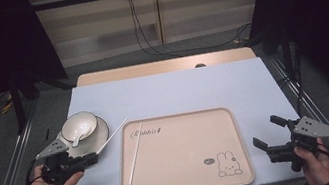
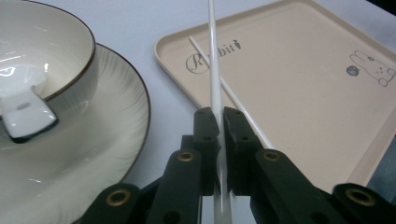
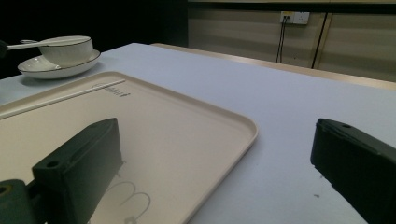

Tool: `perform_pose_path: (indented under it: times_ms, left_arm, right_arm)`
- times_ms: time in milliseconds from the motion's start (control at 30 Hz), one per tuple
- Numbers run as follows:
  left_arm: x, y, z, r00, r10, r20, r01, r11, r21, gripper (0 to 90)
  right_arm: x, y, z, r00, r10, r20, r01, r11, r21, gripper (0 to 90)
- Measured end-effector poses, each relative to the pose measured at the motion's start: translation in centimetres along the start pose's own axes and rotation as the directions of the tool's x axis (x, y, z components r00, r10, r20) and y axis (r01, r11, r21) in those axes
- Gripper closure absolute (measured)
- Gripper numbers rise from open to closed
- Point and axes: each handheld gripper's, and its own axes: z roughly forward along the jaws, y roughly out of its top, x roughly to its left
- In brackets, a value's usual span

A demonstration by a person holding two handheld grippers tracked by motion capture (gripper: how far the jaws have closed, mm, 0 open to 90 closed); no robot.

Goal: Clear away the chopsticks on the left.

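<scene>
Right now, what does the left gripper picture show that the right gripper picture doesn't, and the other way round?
The left gripper view shows the left gripper shut on a white chopstick, a spoon lying in the bowl, and the rabbit drawing on the tray.

The right gripper view shows the right gripper with its jaws wide apart and nothing between them, plus the back wall with a socket.

Both show the beige tray with a second chopstick lying on it, the bowl on its plate, and the pale table.
</scene>
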Motion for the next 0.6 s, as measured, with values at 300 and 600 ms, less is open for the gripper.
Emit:
perform_pose_path:
  times_ms: [300,600]
  left_arm:
    - [-3.4,-0.4,-0.3,0.9969,-0.065,-0.045,0.063,0.9969,-0.047,84.8]
    - [-5.5,-1.3,0.9,0.9872,-0.145,-0.068,0.142,0.989,-0.042,84.8]
  right_arm:
    - [0.1,0.1,0.0,0.9999,-0.015,-0.003,0.015,1.0,-0.017,1.5]
    - [0.0,0.1,0.1,0.9996,-0.029,-0.006,0.029,1.0,-0.01,1.5]
